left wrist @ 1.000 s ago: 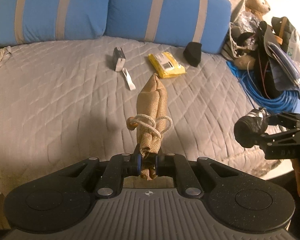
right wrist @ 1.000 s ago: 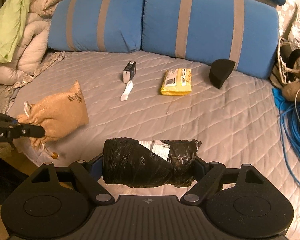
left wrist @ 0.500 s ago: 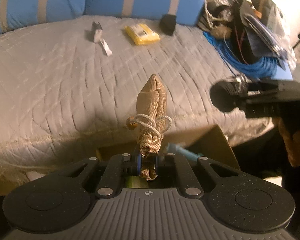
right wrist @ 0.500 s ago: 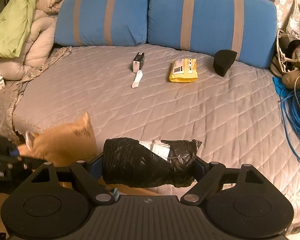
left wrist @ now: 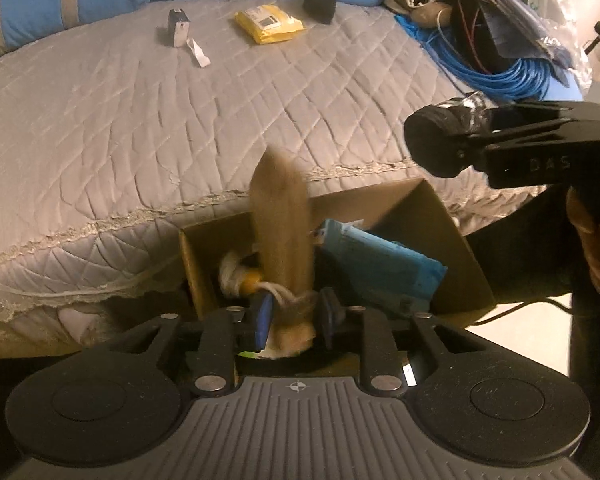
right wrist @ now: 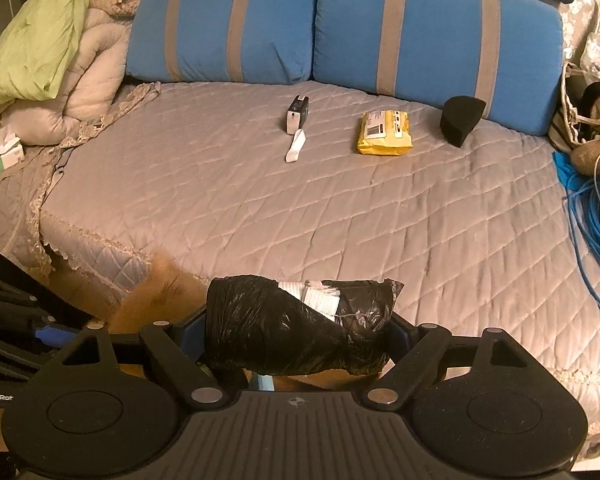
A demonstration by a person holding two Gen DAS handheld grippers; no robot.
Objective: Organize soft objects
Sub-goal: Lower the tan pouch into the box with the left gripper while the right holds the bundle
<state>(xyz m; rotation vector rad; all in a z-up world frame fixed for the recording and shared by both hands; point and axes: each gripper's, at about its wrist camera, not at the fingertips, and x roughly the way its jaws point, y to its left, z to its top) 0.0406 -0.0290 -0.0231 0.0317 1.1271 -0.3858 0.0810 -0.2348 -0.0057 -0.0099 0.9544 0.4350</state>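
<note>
My left gripper (left wrist: 296, 314) has its jaws apart over an open cardboard box (left wrist: 452, 224) at the foot of the bed. The tan drawstring pouch (left wrist: 282, 224) is blurred between the fingers, tip up, over the box; it also shows blurred in the right wrist view (right wrist: 160, 292). A blue packet (left wrist: 376, 260) lies in the box. My right gripper (right wrist: 300, 332) is shut on a black plastic-wrapped bundle (right wrist: 296, 332), held above the box's right side (left wrist: 440, 140).
On the grey quilted bed (right wrist: 340, 208) lie a small black-and-white device (right wrist: 298, 114), a yellow packet (right wrist: 384, 132) and a black foam wedge (right wrist: 460, 118). Blue striped cushions (right wrist: 420, 20) line the back. Blue cable (right wrist: 592, 220) and clutter sit at the right, bedding (right wrist: 40, 40) at the left.
Both grippers moved back from the bed to above the box. My left gripper's jaws opened and the tan pouch is slipping down, blurred. The right gripper still holds the black bundle.
</note>
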